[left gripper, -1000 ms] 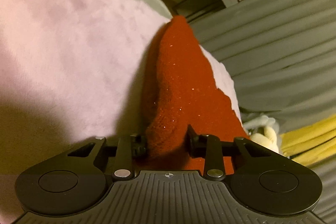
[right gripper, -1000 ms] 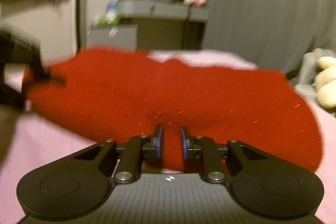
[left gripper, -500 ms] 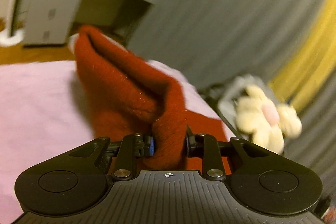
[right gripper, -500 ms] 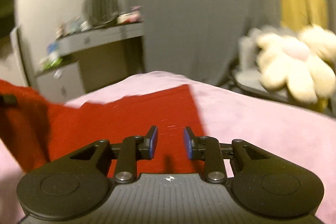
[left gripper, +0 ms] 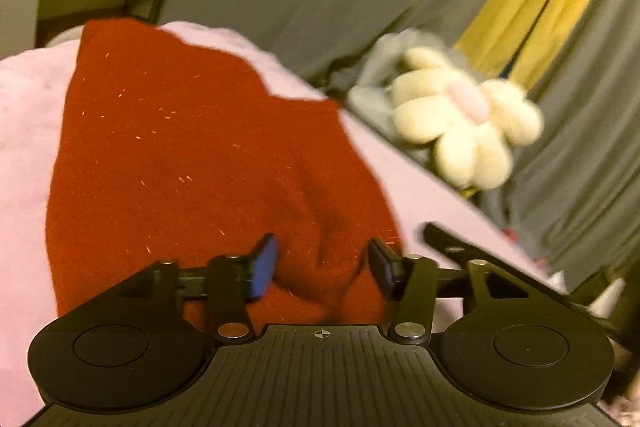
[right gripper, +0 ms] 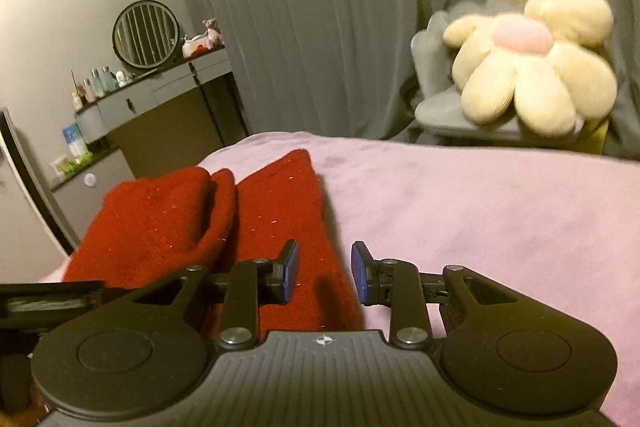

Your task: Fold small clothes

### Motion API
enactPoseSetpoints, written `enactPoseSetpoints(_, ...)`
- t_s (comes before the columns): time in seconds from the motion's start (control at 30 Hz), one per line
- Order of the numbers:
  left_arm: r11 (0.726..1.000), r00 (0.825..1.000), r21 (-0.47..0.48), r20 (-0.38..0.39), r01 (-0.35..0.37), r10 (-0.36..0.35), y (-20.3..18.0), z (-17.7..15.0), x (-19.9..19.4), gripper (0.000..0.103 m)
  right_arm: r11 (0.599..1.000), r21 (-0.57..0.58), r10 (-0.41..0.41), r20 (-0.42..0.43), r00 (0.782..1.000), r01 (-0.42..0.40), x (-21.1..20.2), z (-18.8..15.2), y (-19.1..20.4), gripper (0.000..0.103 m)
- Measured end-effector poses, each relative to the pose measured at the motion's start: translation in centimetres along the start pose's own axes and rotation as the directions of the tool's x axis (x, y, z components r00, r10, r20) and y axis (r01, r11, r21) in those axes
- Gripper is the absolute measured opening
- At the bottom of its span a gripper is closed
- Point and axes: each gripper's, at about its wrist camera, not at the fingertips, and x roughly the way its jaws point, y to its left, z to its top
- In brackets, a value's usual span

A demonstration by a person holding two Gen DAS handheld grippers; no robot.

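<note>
Knitwear fills my left wrist view: the red glittery knitted garment (left gripper: 180, 147) lies folded on the pink fleece bed cover (left gripper: 24, 115), long axis running away from me, a raised ridge between my spread left claw (left gripper: 322, 263). Right wrist view: my right claw (right gripper: 325, 273) gapes empty over the garment's right edge.
</note>
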Motion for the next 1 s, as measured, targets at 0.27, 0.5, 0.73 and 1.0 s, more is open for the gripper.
enactPoseSetpoints(0.27, 0.985, 0.98, -0.063, 0.115, -0.159, 0.166, 2.6, -1.5, -7.7, 0.062, 0.981, 0.09, 0.175, -0.048, 0.983, -0.17, 0.4, -0.2, 1.8, 0.058)
enactPoseSetpoints(0.5, 0.962, 0.965, -0.078, -0.004, -0.26, 0.261, 5.6, -2.7, -7.4, 0.066, 0.918, 0.217, 0.358, -0.098, 0.929, -0.331, 2.3, -1.3, 4.1, 0.083)
enactPoseSetpoints(0.73, 0.922, 0.927, -0.099, -0.026, -0.375, 0.374, 7.1, -3.8, -6.1, 0.07, 0.936, 0.133, 0.343, -0.14, 0.929, -0.326, 4.2, -2.8, 7.0, 0.065)
enactPoseSetpoints(1.0, 0.914, 0.917, -0.079, -0.03, -0.398, 0.397, 6.9, -3.5, -4.6, 0.076, 0.944, 0.116, 0.322, -0.124, 0.939, -0.309, 5.5, -2.6, 8.3, 0.063)
